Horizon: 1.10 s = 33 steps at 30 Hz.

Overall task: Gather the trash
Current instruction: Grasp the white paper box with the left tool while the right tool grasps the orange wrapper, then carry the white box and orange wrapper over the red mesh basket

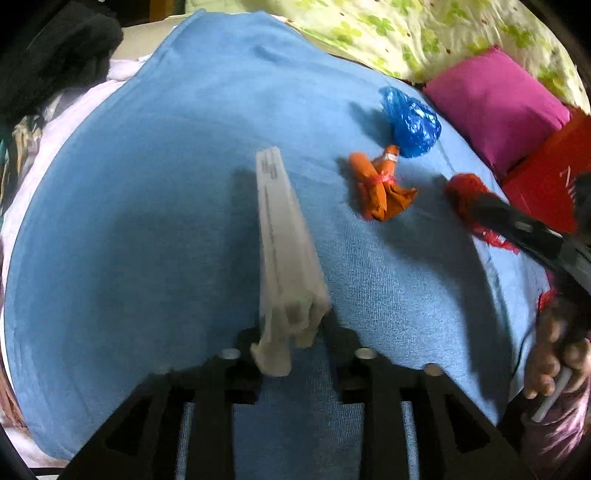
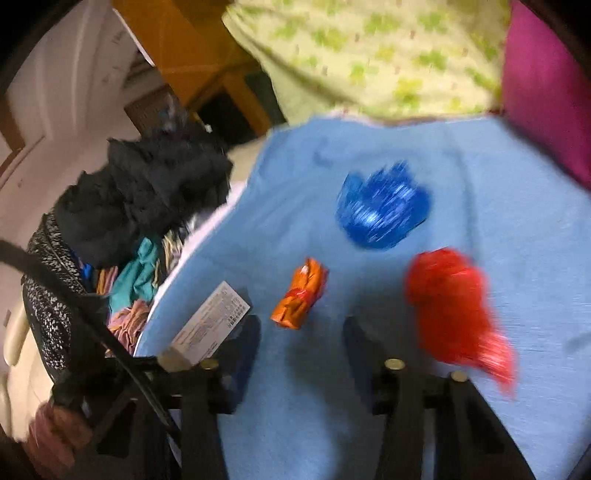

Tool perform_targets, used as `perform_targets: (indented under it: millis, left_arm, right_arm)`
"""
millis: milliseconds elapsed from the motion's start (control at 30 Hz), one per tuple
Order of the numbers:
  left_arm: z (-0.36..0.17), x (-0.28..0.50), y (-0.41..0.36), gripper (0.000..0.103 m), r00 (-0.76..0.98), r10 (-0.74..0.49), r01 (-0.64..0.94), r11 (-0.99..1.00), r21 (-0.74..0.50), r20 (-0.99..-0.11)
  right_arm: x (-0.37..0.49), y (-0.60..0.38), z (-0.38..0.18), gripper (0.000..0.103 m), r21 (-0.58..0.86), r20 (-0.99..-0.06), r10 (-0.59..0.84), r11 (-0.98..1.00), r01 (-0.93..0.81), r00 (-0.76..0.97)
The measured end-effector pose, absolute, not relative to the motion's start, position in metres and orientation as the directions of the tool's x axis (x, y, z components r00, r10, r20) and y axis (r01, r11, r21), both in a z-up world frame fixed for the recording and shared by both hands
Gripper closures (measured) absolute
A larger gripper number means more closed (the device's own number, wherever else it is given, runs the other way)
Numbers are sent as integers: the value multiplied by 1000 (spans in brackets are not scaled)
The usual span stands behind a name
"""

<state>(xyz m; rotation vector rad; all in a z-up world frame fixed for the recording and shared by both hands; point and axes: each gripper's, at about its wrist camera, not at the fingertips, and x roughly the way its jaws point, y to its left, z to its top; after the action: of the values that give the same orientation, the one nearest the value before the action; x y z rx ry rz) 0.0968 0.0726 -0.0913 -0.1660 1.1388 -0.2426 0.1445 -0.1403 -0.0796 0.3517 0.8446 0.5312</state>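
Note:
My left gripper [image 1: 293, 338] is shut on a long flat white carton [image 1: 280, 236] and holds it over the blue cloth [image 1: 147, 221]. The carton also shows at the left of the right wrist view [image 2: 212, 323]. An orange wrapper [image 1: 380, 186], a crumpled blue plastic bag [image 1: 412, 123] and a red plastic bag [image 1: 467, 190] lie on the cloth. My right gripper [image 2: 301, 339] is open and empty, with the orange wrapper [image 2: 301, 295] just beyond its tips, the red bag [image 2: 450, 314] to its right and the blue bag [image 2: 384, 208] farther off. In the left wrist view one of its fingers [image 1: 517, 225] lies over the red bag.
A magenta pillow [image 1: 495, 107] and a floral green quilt [image 1: 424, 33] lie behind the cloth. A red box [image 1: 550, 177] sits at the right edge. A pile of dark and coloured clothes [image 2: 147, 206] lies left of the cloth.

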Motion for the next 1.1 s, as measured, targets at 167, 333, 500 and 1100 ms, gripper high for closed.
perform_targets:
  millis: [167,333,500,1100]
  left_arm:
    - [-83,96,87,40,444,-323,101,945,-312,-836]
    - [-96,115,88,45,453,-292,54,952,-301,-842]
    - [-98,112,80,77,453,-249,74,967,-242,-856]
    - [42,3,1,82,703,-190,197,978,-70,-685]
  right_arm:
    - [187,-116,-101,58,513,-668,554,826,-232,496]
    - [214,-93,-119,66,505,-730,527,845,-176,434]
    - [199,-94,-112,75,499,-713,525,845,-190,465]
    - [2,-202,26,75,468,-520,456,859,-205,722]
